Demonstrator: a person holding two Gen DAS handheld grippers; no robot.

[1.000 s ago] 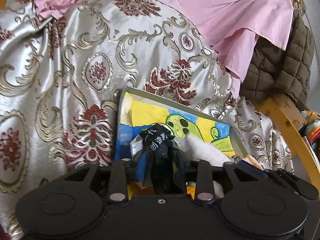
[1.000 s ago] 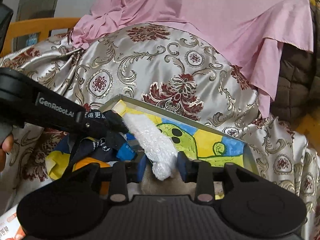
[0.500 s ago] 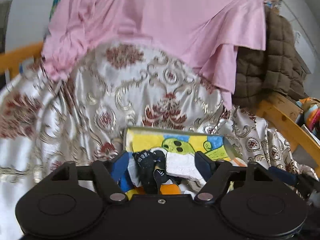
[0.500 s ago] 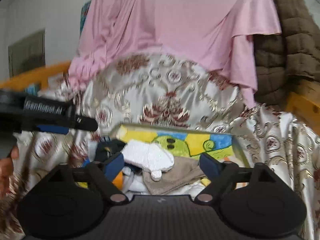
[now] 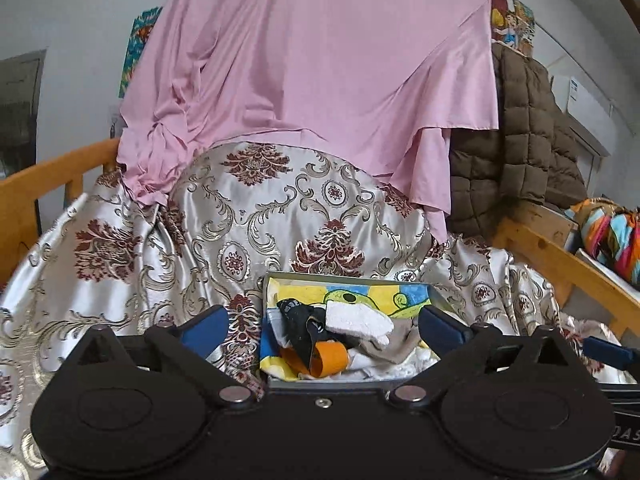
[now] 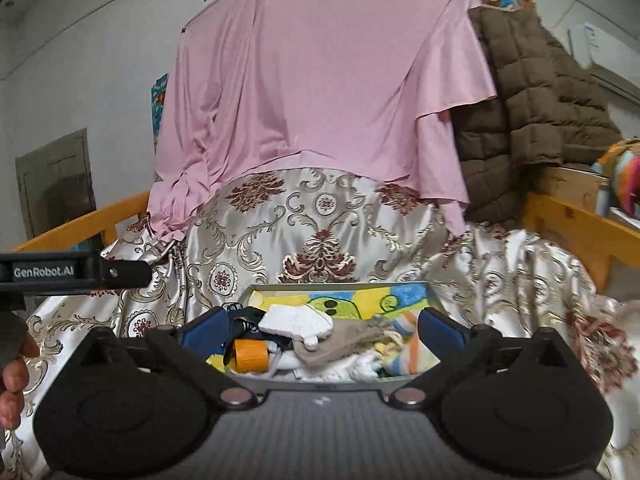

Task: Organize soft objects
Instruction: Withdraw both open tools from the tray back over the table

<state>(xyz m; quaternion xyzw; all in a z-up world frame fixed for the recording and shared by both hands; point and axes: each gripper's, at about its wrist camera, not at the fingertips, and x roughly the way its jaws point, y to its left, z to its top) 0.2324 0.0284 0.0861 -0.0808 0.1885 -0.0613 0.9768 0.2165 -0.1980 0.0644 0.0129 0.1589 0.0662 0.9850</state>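
1. Nearest, the left gripper [image 5: 323,326] and right gripper [image 6: 323,328] both have their jaws spread wide, having just been opening, with nothing gripped.
2. Just beyond them, a box [image 5: 348,278] with a bright cartoon lining holds the soft things: a white sock [image 5: 358,322], a black sock [image 5: 298,318], a tan cloth [image 6: 336,340].
3. The box sits on a patterned satin cover [image 5: 200,232].
4. Behind hangs a pink sheet [image 5: 320,72], with a brown quilted jacket [image 5: 528,140] beside it.

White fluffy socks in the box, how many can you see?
1. The white fluffy sock lies on top of the pile in the painted box, between the black sock and the tan cloth. More may be buried underneath.
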